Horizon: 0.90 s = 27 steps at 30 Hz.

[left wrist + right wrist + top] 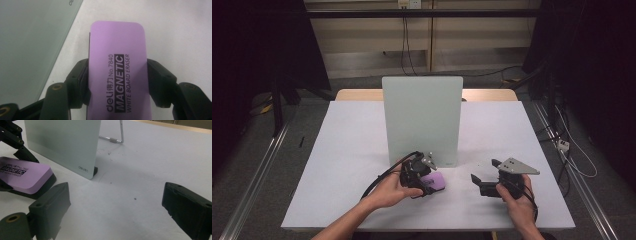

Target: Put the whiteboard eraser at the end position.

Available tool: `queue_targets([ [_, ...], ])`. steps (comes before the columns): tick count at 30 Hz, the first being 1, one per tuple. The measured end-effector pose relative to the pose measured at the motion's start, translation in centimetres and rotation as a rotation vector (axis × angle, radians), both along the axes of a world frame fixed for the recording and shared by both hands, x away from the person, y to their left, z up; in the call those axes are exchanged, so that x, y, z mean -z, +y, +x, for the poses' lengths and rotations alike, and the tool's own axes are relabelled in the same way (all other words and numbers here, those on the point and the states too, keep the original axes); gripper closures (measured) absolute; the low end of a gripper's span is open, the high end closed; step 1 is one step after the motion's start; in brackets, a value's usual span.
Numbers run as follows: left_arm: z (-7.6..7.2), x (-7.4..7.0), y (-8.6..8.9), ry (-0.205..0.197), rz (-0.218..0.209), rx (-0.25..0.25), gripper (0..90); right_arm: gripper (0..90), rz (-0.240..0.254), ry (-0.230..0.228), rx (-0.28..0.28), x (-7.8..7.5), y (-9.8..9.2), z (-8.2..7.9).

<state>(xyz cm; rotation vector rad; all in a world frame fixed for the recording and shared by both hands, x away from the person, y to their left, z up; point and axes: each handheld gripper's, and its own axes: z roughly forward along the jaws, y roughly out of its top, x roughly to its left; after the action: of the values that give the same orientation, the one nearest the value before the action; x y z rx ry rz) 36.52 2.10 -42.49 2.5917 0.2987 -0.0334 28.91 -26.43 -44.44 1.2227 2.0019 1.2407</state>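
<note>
A purple magnetic whiteboard eraser lies flat on the white table, just in front of an upright pale glass whiteboard. My left gripper is shut on the eraser, its black pads pressing on both long sides. To the right of it my right gripper stands open above bare table, with nothing between its fingers. It points left toward the eraser.
The whiteboard stands on a metal wire leg behind it, with a small black foot at its corner. Table surface stretches wide on both sides of the board. A wooden table edge and cables lie beyond.
</note>
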Motion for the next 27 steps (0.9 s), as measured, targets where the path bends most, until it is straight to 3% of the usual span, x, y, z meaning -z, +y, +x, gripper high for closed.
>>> queue_targets([
  [6,-0.1,0.4,0.0,0.002,-0.023,-0.024,38.2,7.9,0.0,0.0,0.0,0.0,0.0,-0.1],
  [9,0.0,0.3,0.1,-0.028,-0.003,-0.033,34.7,7.9,0.002,0.002,0.0,0.0,0.1,-0.1],
  [10,0.1,0.4,0.1,0.009,-0.029,-0.025,31.9,7.9,0.001,0.002,0.0,0.0,0.0,0.0],
  [11,0.1,0.3,0.2,0.008,-0.041,-0.037,29.6,7.9,0.001,0.003,0.0,0.0,0.0,0.0],
  [14,0.1,0.2,0.4,-0.011,-0.055,-0.041,24.9,7.9,0.004,0.003,0.001,0.0,0.1,0.0],
  [19,0.1,0.0,0.8,-0.031,-0.096,-0.099,12.1,7.8,0.002,0.0,0.0,0.0,0.0,-0.1],
  [21,0.1,-0.3,1.1,-0.053,-0.114,-0.117,9.6,7.8,0.002,0.0,0.0,0.0,0.0,-0.1],
  [22,0.0,-0.7,1.2,-0.074,-0.102,-0.134,8.6,7.8,0.001,0.001,0.002,0.0,0.0,-0.1],
  [23,0.2,-0.7,1.4,-0.059,-0.14,-0.125,7.5,7.8,0.002,0.003,0.002,0.0,0.0,-0.1],
  [27,0.4,-1.2,2.0,-0.063,-0.186,-0.155,6.8,7.8,0.001,0.004,0.007,0.0,-0.1,-0.1],
])
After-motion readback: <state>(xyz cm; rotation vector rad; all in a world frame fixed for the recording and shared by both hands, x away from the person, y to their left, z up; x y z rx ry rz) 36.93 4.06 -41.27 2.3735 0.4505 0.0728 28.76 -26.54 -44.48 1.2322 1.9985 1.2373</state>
